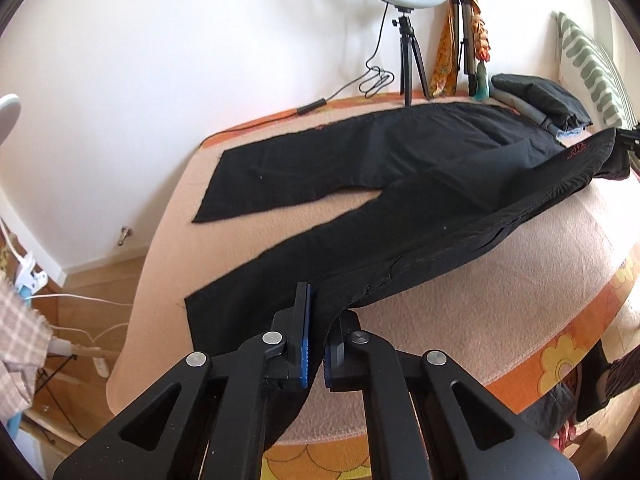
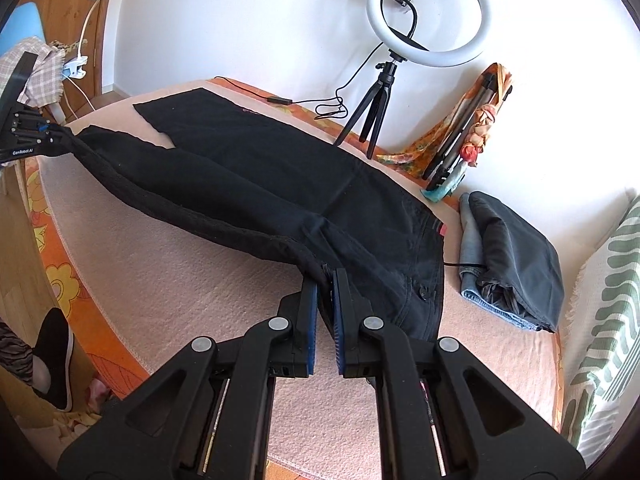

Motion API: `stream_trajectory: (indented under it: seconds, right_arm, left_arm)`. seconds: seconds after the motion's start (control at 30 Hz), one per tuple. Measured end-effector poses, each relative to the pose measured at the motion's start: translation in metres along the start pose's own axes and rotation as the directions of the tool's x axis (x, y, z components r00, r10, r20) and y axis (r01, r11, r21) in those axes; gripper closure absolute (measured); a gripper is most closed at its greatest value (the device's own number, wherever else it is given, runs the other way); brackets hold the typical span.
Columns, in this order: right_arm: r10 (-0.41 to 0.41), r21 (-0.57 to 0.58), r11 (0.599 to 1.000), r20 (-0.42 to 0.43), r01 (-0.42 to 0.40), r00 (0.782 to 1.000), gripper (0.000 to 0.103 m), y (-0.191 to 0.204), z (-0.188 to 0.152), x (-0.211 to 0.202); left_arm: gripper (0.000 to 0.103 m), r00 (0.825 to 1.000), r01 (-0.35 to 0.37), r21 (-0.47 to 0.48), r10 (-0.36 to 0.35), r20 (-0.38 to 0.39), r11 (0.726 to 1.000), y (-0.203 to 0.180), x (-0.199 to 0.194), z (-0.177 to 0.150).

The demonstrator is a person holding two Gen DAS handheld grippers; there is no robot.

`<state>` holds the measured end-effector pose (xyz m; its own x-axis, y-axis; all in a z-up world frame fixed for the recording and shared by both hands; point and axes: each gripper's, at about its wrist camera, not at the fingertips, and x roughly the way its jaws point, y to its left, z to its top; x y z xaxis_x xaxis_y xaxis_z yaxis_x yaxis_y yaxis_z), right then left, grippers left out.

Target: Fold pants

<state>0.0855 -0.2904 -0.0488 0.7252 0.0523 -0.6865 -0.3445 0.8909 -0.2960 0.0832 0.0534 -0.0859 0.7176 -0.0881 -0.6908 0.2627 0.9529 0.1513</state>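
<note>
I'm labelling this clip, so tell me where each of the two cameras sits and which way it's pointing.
Left wrist: sits on the left gripper at the hem of the near leg of the black pants, looking along them toward the waist; its own fingers show, pinching the hem.
Right wrist: sits on the right gripper at the waistband corner, looking along the pants toward the hems; its own fingers show, with the left gripper far left.
Shared: the pants, the ring light and the folded clothes.
</note>
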Motion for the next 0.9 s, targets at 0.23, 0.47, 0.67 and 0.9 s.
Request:
stream_trajectory:
  seconds: [0.23,0.47,0.67,0.9]
  right_arm:
    - [-0.061,-0.032,0.998,0.044,0.062,0.997,0.096,-0.012,0.033,0.009]
    - [-0.154,-0.119,0.98,0.073,0.162,0.985,0.097,-0.03,0.091,0.049]
    - [-0.206,-0.17,0.962,0.055,0.213,0.977,0.097,-0.059,0.131,0.107]
    - [-0.226,-0.232,0.949,-0.022,0.215,0.974,0.097,-0.072,0.149,0.196]
  left_arm:
    - [0.1,0.995,-0.025,-0.007,0.025,0.096,1.0,0.019,0.007,0.055]
    - [0.1,0.991,-0.076,0.042,0.071,0.113,0.996,0.033,0.042,0.113]
    - [0.1,0.993,-0.099,0.081,0.093,0.071,0.992,0.044,0.091,0.154]
    - [0.1,0.993,-0.109,0.155,0.114,-0.025,0.982,0.046,0.162,0.178]
